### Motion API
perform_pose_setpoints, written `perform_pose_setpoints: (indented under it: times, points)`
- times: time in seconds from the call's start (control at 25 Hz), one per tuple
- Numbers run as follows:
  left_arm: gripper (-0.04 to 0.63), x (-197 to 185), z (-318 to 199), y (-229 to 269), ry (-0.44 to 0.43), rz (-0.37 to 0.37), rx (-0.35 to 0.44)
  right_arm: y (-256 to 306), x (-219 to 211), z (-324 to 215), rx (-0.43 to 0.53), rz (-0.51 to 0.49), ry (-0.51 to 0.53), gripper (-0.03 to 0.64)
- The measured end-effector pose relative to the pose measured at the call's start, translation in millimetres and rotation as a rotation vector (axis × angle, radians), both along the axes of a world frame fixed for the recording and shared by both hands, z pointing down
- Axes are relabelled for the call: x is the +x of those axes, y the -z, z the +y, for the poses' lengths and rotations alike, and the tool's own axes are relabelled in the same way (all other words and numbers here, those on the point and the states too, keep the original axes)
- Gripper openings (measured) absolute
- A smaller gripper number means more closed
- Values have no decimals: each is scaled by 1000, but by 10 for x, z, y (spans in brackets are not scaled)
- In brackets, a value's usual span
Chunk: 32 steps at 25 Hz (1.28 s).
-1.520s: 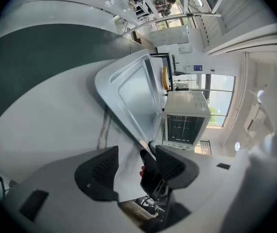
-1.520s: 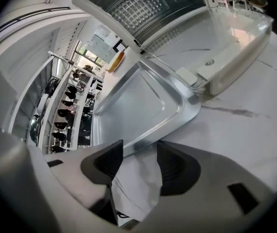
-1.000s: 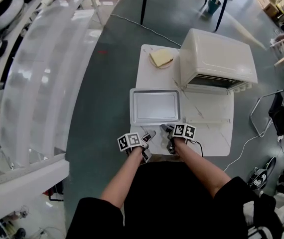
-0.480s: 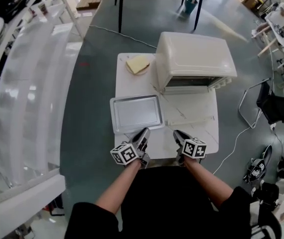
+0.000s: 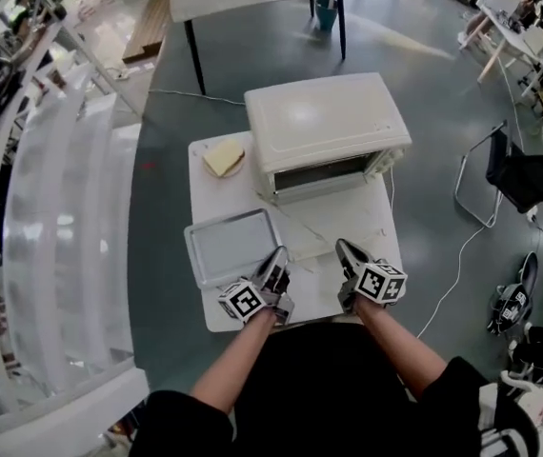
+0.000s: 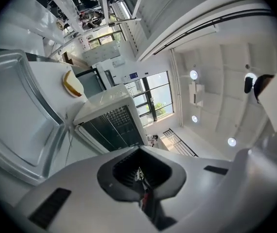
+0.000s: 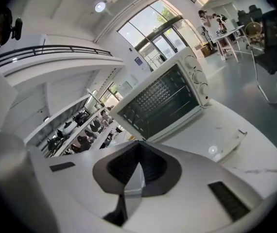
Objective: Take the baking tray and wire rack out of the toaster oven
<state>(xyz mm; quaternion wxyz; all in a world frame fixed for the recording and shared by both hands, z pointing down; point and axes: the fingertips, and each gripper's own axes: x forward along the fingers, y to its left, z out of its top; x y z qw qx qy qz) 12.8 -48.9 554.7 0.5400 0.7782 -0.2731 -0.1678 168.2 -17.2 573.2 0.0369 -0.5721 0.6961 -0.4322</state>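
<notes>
Half done: baking tray [image 5: 229, 246] is out on worktop [image 5: 216, 193]. Left tongs [image 5: 278, 253] & right tongs [image 5: 342, 247] just closed, empty; next we reopen for wire rack [image 7: 164, 97].

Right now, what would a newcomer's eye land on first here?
A big white toaster oven stands at the back of the small white table. In front of it, to the left, lies an empty silver baking tray, with a slice of bread beyond it. The left gripper and right gripper hover over the near edge, jaws just closed on nothing.
</notes>
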Motion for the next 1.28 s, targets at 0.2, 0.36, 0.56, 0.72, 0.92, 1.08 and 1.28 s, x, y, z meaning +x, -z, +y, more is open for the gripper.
perform_pose_setpoints:
  times: [0.2,0.36,0.56,0.72,0.92,1.08,1.28]
  points:
    - [18,513,-244,-196,39,-38,-52,-42,566,-148,1,-80,-66,23]
    - [20,851,-500,-275,115,-25,-95,-46,943,-392,10,-120,-63,23]
    - [20,1094,-820,-367,190,-56,-108,-129,1208,-757,6,-141,-33,23]
    - [20,1316,-1051,-308,248,104,-130,-171,1299,-1044,24,-188,-32,23]
    - [20,1368,-1407,-389,267,64,-88,-258,1325,-1404,25,-246,-59,25]
    - [20,1405,-1573,-574,270,-27,-119,-409,1352,-1612,20,-279,-74,29]
    - [66,1448,-1800,-747,314,94,-164,-583,1400,-1856,20,-428,-142,125]
